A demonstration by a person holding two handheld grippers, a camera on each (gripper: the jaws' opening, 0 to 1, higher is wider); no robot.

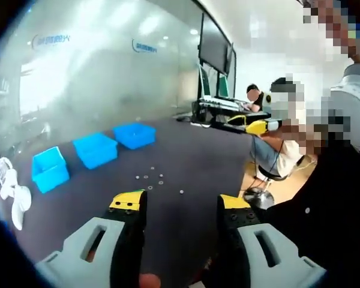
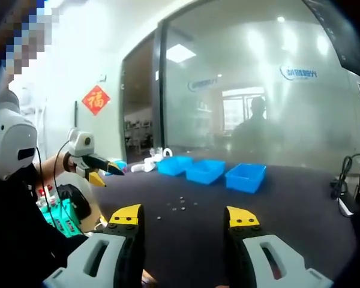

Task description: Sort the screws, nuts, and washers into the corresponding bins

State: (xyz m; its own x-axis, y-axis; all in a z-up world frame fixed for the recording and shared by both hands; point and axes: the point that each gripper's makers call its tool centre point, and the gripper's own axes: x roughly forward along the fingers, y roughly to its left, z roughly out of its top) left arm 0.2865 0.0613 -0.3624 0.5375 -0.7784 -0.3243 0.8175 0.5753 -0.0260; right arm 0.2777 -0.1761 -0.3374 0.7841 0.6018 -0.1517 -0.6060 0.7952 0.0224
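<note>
**A:** So the small parts (image 1: 153, 177) are seen scattered loose on the dark table (image 1: 192, 162), a little cluster just short of the three blue bins (image 1: 96, 150). Same cluster (image 2: 179, 206) can be picked out in the right gripper view, with the bins (image 2: 207, 171) lined up behind it. Which bits are screws, nuts or washers can't be told, they're too tiny.

**B:** And the claws? Nothing's held, right?

**A:** Right. The left claw (image 1: 181, 207) is spread wide and empty, held well back from the parts. The right claw (image 2: 183, 219) is the same, jaws apart, nothing between them. Sorting looks not yet started, judging by how everything is lying.

**B:** What could get messed up?

**A:** Probably the pick itself. Flat washers on a flat table could easily be skidded away instead of pinched, and the parts lie so close together that two might get nipped at once. Wrong-bin drops seem likely too, since the bins look identical and no labels can be made out.
</note>
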